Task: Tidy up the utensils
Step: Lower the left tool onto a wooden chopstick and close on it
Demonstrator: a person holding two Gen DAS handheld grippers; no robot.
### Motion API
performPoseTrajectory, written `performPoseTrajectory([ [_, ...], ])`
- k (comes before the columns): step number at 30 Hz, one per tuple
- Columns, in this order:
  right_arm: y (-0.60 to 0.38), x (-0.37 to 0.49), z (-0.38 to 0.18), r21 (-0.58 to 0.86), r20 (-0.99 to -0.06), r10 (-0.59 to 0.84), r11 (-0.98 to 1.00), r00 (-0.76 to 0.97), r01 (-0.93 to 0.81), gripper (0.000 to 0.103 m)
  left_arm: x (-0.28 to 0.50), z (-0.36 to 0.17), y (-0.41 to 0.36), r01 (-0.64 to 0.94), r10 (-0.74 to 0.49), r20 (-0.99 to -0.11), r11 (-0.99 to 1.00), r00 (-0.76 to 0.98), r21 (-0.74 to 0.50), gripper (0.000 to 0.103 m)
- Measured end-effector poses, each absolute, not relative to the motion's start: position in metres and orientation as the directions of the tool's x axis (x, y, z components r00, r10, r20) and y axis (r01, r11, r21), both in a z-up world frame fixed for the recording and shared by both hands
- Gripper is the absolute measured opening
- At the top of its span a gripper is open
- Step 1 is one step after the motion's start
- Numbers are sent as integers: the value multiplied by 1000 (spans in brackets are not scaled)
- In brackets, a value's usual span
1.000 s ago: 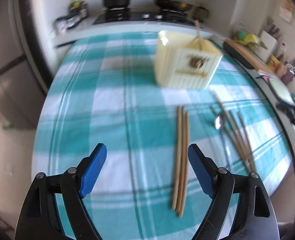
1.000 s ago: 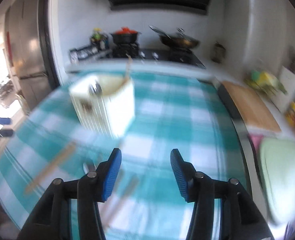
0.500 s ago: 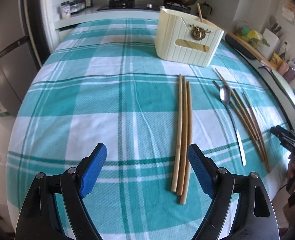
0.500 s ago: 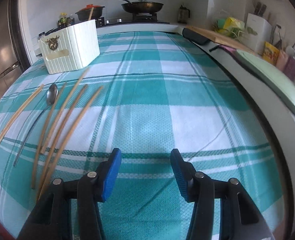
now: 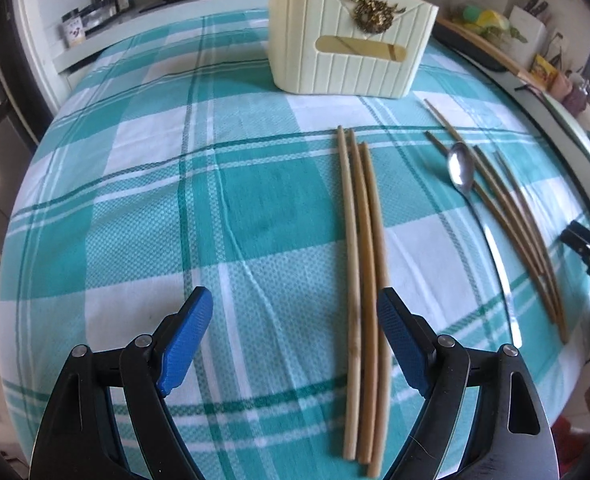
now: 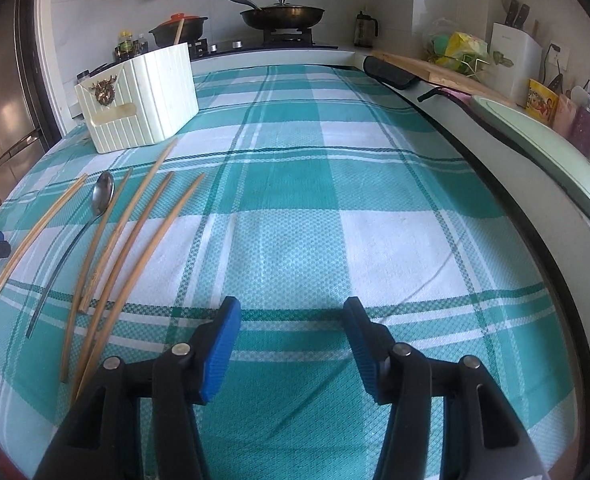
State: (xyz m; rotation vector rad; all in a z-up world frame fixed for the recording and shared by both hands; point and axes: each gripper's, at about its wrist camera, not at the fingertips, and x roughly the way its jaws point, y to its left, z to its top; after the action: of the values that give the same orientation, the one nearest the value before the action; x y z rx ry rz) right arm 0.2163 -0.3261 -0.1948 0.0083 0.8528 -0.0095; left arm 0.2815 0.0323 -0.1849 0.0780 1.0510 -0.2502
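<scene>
Jaws of the left gripper are being held wide apart with nothing between them, low over the checked tablecloth. Three pale chopsticks are lying side by side in front of the cream utensil holder, just inside the right pad. Further right, a spoon and darker chopsticks are lying. The right gripper is likewise being held open and empty, well right of these utensils.

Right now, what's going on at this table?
Nothing is being held. Both claws, left and right, are open above the checked cloth. Three pale chopsticks lie by the left claw; darker chopsticks and a spoon lie loose. The cream holder has one stick in it.
</scene>
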Motion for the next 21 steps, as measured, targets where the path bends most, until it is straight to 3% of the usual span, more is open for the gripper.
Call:
performPoseTrajectory([
  [11,-327,214,-194,2,-752,-6,1000,659,13,54,292,-192,25,244,-104,-887,970,449,10,86],
  [14,-327,214,-194,4,-752,-5,1000,659,12,54,289,-192,19,268,-102,-884,963,457,27,79],
  [17,-327,214,-194,6,-752,-4,1000,659,13,54,285,-189,17,275,-139,-880,961,454,-10,57],
  [19,-328,214,-193,8,-752,-3,1000,659,13,54,281,-187,13,281,-147,-876,960,460,-13,26],
  [21,-327,215,-194,11,-752,-1,1000,660,13,54,276,-186,11,270,-147,-874,963,464,-19,9],
])
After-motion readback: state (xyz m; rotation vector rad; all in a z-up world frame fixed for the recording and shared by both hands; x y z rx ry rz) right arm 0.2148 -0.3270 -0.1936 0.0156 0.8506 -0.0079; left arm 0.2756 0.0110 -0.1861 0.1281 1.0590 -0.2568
